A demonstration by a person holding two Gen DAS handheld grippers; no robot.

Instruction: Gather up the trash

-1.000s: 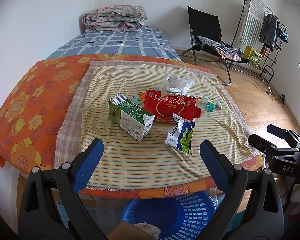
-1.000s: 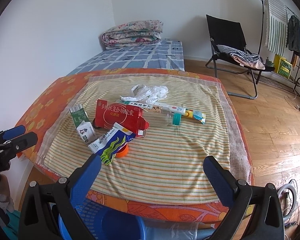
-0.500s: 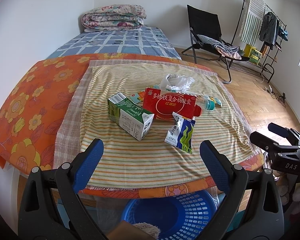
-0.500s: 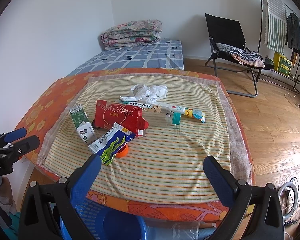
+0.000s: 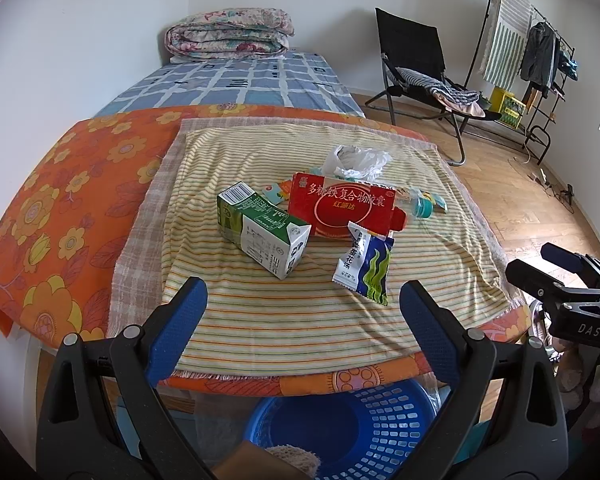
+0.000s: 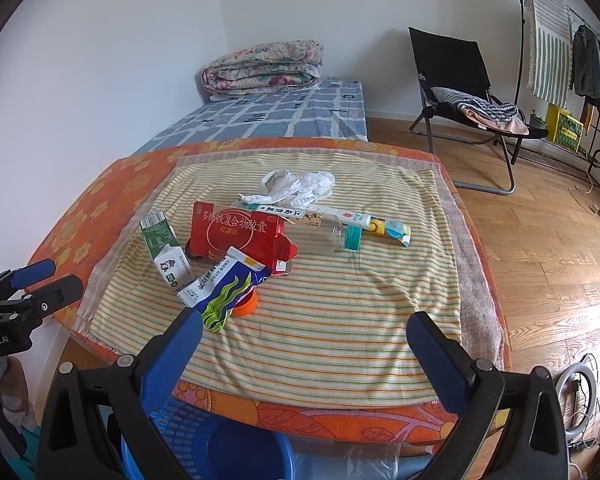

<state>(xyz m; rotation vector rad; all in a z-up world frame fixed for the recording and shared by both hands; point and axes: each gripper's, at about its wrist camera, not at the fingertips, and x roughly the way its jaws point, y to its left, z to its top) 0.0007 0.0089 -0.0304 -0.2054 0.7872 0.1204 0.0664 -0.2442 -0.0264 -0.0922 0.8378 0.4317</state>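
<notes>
Several pieces of trash lie clustered on a striped cloth (image 5: 260, 320) covering a table with an orange floral cover (image 5: 60, 208). Nearest the left gripper (image 5: 302, 312) is a green and white milk carton (image 5: 262, 234) on its side; just beside it a red medicine box (image 5: 342, 206) leans over a blue, green and white snack packet (image 5: 366, 266). In the right wrist view the packet rests on a small orange lid (image 6: 247, 305). Behind the box sit a crumpled white plastic bag (image 6: 300, 186), a long white tube box (image 6: 320, 213), a clear bottle with a teal cap (image 6: 342, 236) and a colourful wrapper (image 6: 392, 231). Both the left gripper and the right gripper (image 6: 304, 344) hang at the table's near edge with jaws spread wide, holding nothing, well apart from the trash. A blue perforated basket (image 5: 348, 428) stands on the floor below the table edge. Beyond the table are a bed with a checked sheet (image 5: 236, 80), a folded quilt (image 5: 228, 34), a black folding chair (image 6: 456, 80) and a clothes rack (image 5: 536, 52).
</notes>
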